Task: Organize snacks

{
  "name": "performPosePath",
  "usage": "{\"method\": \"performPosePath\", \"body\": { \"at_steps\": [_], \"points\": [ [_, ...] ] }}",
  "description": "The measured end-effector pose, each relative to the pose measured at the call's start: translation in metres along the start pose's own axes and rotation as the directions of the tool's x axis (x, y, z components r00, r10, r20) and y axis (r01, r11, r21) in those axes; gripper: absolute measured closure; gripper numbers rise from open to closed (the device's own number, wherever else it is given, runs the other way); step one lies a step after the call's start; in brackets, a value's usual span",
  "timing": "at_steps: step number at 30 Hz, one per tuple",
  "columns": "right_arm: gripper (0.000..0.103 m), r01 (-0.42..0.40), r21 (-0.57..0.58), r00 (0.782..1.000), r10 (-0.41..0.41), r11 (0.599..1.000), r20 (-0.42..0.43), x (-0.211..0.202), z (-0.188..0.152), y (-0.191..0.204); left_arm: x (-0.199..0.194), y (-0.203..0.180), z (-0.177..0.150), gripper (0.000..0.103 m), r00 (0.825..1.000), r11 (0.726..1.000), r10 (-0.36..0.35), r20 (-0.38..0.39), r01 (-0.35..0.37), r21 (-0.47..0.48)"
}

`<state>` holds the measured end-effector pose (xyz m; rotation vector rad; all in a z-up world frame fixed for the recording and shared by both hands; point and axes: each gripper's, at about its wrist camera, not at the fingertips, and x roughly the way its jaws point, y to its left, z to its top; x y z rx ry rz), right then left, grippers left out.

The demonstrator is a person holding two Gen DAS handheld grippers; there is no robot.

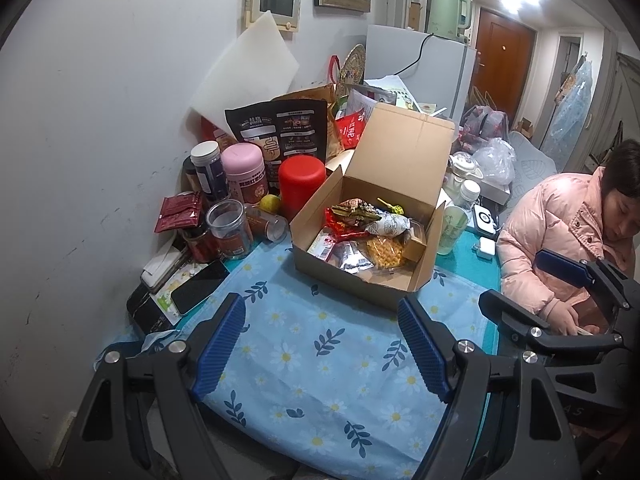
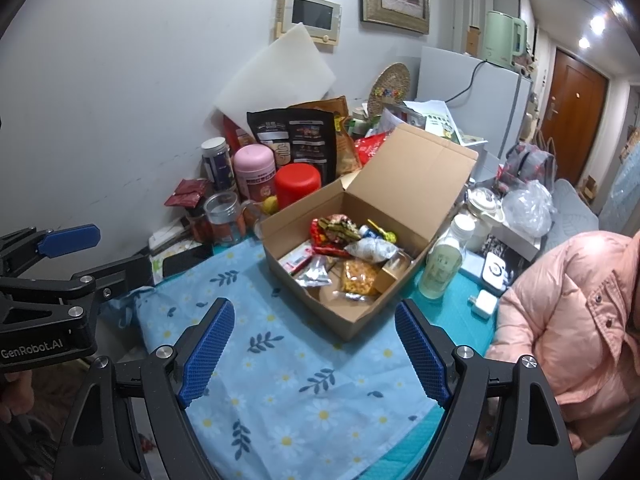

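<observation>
Two grippers, left and right, hover empty with jaws apart; the box lies ahead, so lid closing probably needs both.

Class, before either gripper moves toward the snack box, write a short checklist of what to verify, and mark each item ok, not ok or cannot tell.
1. Left gripper open and empty: ok.
2. Right gripper open and empty: ok.
3. Box lid up, snacks reachable from above: ok.
4. Cloth between grippers and box free of objects: ok.
5. Bottle clear of the box: not ok, it stands right beside the box's right wall.
6. Loose snacks left outside the box: cannot tell, the clutter behind hides much.
</observation>
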<state>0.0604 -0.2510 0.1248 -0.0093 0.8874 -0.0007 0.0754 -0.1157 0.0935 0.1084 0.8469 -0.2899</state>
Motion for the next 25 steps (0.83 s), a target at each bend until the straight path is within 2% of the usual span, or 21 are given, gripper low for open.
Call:
{"method": "performPosePath", "body": {
  "at_steps": [12, 25],
  "points": [
    [0.019, -0.007, -0.004, 1.0, 0.007, 1.0, -0.002, -0.0013, -0.0032, -0.0029, 0.0016, -0.0012, -0.0026, 0.024, 1.0, 1.0, 0.007, -0.006, -0.007, 0.007],
    [0.019, -0.011, -0.002, 1.0, 0.011, 1.0, -0.002, -0.0023, -0.0054, -0.0045, -0.0024, -0.0036, -0.0025, 0.024, 1.0, 1.0, -0.019, 0.001, 0.019, 0.015]
  ]
}}
